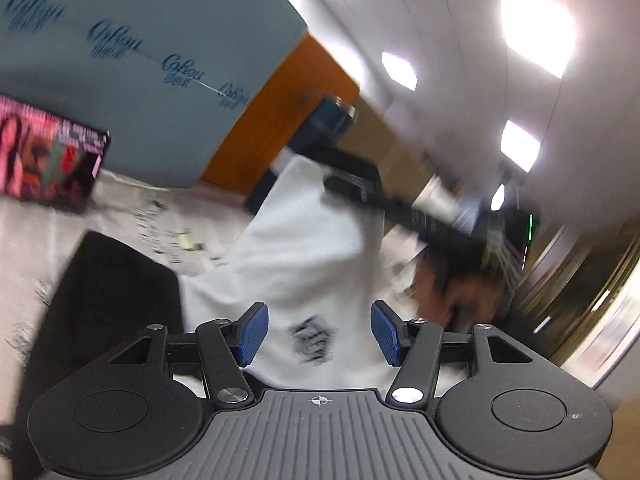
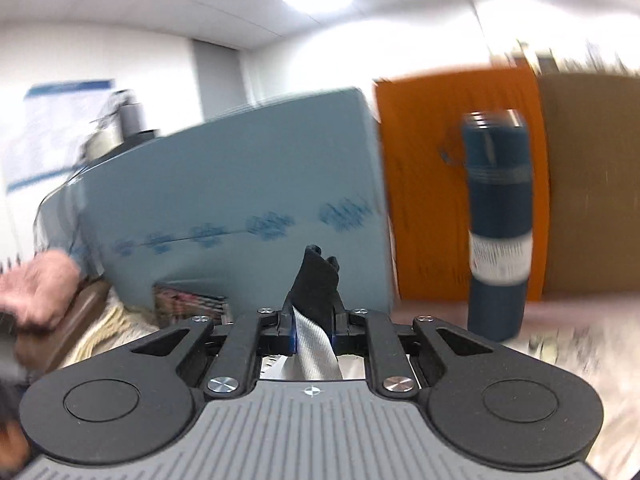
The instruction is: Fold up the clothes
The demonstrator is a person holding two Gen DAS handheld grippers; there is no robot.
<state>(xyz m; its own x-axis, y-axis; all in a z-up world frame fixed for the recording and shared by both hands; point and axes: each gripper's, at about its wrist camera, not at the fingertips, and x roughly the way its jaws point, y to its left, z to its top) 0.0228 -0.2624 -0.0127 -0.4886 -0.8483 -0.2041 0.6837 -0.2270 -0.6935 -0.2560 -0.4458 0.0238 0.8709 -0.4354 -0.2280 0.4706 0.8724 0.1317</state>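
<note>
A white garment with a black print hangs in the air in the blurred left wrist view. My right gripper holds it up by its top edge. My left gripper is open, its blue pads standing either side of the print, in front of the cloth, with nothing clamped. In the right wrist view my right gripper is shut on a bunched fold of the garment, ribbed white with a black part sticking up past the fingertips. A black cloth lies on the table at left.
A patterned tablecloth covers the table. At the back stand a light blue box, an orange box and a dark blue bottle. A pink printed box sits far left. A person's hand is at left.
</note>
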